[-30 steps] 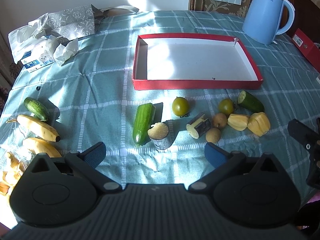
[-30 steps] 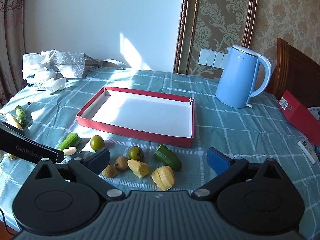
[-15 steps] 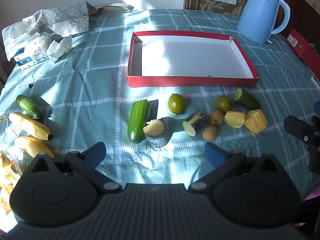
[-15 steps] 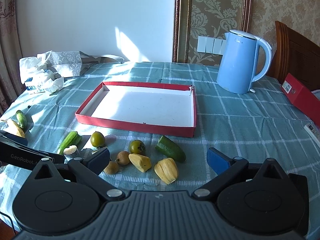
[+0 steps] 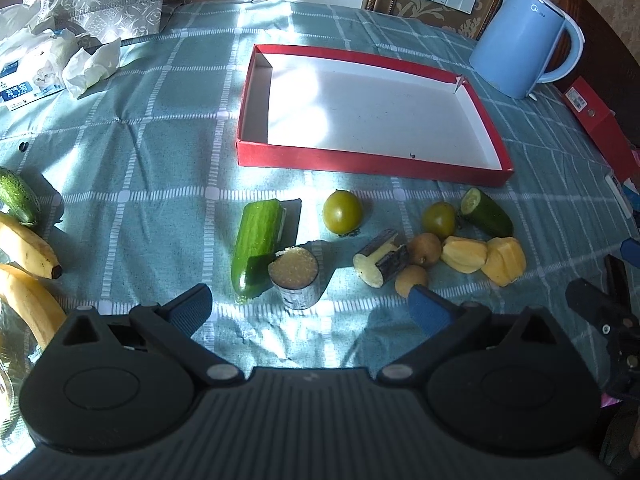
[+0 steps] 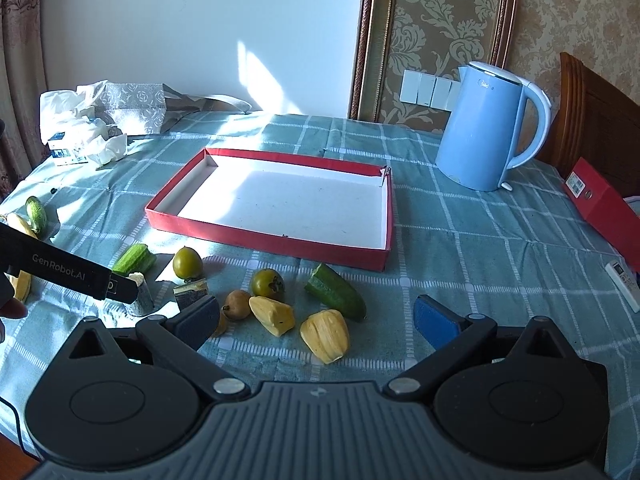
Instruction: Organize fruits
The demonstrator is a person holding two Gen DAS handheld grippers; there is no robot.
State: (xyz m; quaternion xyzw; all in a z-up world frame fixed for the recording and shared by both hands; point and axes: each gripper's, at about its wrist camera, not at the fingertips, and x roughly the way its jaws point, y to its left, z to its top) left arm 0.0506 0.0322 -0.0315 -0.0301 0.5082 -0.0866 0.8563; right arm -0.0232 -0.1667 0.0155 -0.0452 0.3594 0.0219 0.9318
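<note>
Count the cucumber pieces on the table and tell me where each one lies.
3. A long cucumber beside the upright cane stub; a cut cucumber right of the round green fruit; a small cucumber at the far left beside the bananas.

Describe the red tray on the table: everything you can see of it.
The red tray is a shallow rectangular box, seemingly cardboard, red outside with a white inner floor and walls. It lies flat on the checked green tablecloth, open side up, with nothing in it but a few dark specks. Sunlight falls across its floor. One far corner is split open, its flap sticking up. The fruits lie in front of it and the blue kettle stands beyond it, none touching it.
</note>
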